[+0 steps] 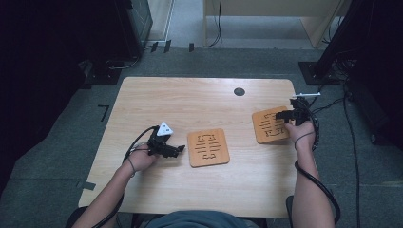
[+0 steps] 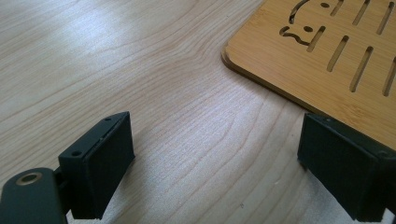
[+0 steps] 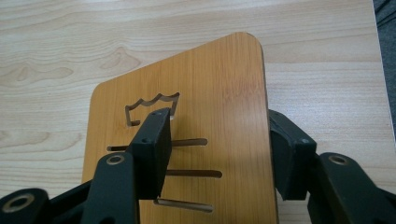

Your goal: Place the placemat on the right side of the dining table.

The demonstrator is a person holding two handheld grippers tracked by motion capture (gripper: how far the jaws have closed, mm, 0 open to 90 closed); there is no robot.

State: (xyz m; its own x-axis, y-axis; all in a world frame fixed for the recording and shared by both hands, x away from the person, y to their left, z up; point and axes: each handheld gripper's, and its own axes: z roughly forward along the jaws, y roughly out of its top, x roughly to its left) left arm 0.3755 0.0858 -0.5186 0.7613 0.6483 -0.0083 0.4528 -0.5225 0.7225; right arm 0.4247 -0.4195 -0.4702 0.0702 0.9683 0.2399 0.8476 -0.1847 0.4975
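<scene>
The table (image 1: 157, 102) is pale wood-grain laminate, smooth with a soft sheen. Both slotted boards, the middle board (image 1: 208, 147) and the right board (image 1: 269, 125), look like warm orange bamboo or wood, smooth and satin, with cleanly cut openings. The tongs (image 3: 217, 158) are matt black plastic with flat dull pads.

Two slotted wooden boards lie flat on my worktop (image 1: 157, 97), well apart: one board (image 1: 208, 147) near the middle, the other board (image 1: 269, 125) turned askew beside the right edge.
</scene>
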